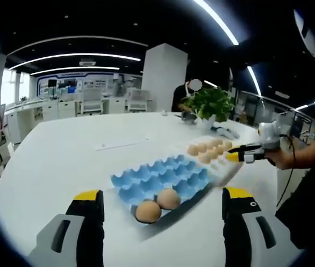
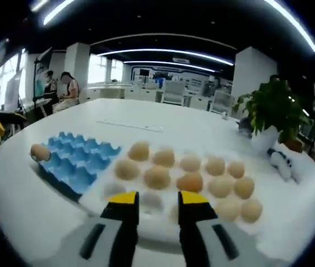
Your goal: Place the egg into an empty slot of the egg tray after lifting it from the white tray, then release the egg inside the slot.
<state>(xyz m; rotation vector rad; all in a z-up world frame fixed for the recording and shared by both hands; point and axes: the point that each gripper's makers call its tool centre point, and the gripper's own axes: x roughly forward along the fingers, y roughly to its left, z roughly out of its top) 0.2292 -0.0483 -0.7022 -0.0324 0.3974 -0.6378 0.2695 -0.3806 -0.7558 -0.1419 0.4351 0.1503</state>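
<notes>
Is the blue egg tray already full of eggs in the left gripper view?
No, the blue egg tray holds just two eggs at its near edge; its other slots are empty.

Both grippers are grey plastic with black jaws capped in yellow. The left gripper (image 1: pixel 163 208) has slotted grey housings behind each jaw, as does the right gripper (image 2: pixel 158 208). Behind the right gripper's handle, the person wears a dark sleeve (image 1: pixel 313 183).

No legible txt, labels, brand marks or nos. in either view. Wall signage at 11 o'clock, left gripper view: too blurred to read.
</notes>
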